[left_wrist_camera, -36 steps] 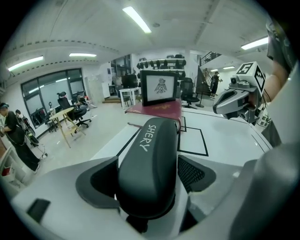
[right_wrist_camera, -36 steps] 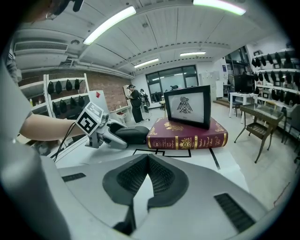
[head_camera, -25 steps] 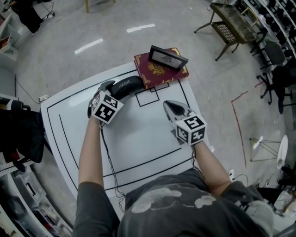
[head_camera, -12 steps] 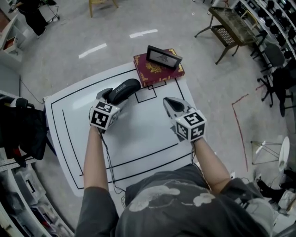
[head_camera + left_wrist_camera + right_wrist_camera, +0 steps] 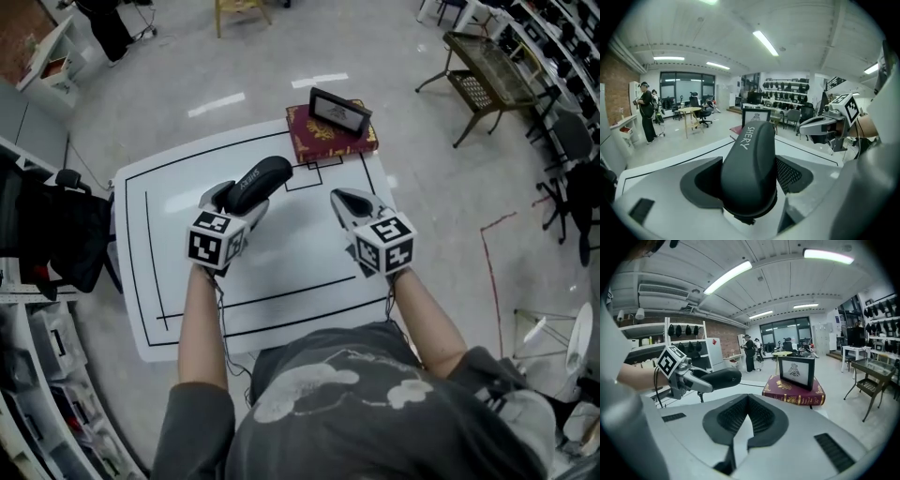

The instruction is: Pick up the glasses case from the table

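Left claw (image 5: 751, 180) of mine is clamped round the black glasses case (image 5: 752, 159), holding it up off the white table (image 5: 281, 272). Right claw (image 5: 747, 401) is closed, nothing in it.

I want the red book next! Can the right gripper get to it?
Probably yes: bare table lies between the right gripper and the red book. Its jaws are shut, though, and must open.
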`<state>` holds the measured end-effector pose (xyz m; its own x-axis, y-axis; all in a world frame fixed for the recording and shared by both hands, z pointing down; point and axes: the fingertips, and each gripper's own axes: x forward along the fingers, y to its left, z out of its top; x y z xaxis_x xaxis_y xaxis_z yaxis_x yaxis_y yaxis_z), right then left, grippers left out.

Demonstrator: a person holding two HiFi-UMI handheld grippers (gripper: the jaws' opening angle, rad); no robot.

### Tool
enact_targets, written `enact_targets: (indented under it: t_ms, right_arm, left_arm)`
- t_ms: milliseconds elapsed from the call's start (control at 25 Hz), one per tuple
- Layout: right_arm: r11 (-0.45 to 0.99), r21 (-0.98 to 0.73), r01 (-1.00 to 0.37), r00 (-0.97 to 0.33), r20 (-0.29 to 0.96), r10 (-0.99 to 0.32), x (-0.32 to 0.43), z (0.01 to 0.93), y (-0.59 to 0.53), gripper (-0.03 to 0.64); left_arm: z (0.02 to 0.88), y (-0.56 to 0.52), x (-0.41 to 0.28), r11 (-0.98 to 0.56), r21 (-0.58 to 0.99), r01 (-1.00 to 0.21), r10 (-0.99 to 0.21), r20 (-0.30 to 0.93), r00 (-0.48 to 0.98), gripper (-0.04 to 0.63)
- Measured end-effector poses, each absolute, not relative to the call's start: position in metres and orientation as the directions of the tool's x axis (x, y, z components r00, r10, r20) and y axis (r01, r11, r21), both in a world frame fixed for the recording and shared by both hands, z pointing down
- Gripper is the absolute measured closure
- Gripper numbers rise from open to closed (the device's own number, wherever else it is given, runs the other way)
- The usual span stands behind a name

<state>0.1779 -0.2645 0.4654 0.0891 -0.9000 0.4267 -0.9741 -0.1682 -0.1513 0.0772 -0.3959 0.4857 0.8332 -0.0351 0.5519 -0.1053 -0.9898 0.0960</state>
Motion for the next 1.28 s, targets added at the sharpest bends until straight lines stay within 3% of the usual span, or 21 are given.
enact_targets:
  t_ms: [920,1280]
  right_arm:
    - [0.215,-0.148,-0.965,-0.257,0.387,-0.886,0.125,0.467,-0.136,0.617]
    - [0.306,-0.168,-0.937,-0.349,0.403,-0.846,0.104,0.483,-0.089,0.617]
  left_arm:
    - [0.478,-0.197,-0.043,-0.862,0.092,-0.499,-0.389,0.511,0.766,0.255]
    - [0.483,-0.122,-0.076,-0.794,0.107,-0.598,-0.469,0.517,0.716,0.255]
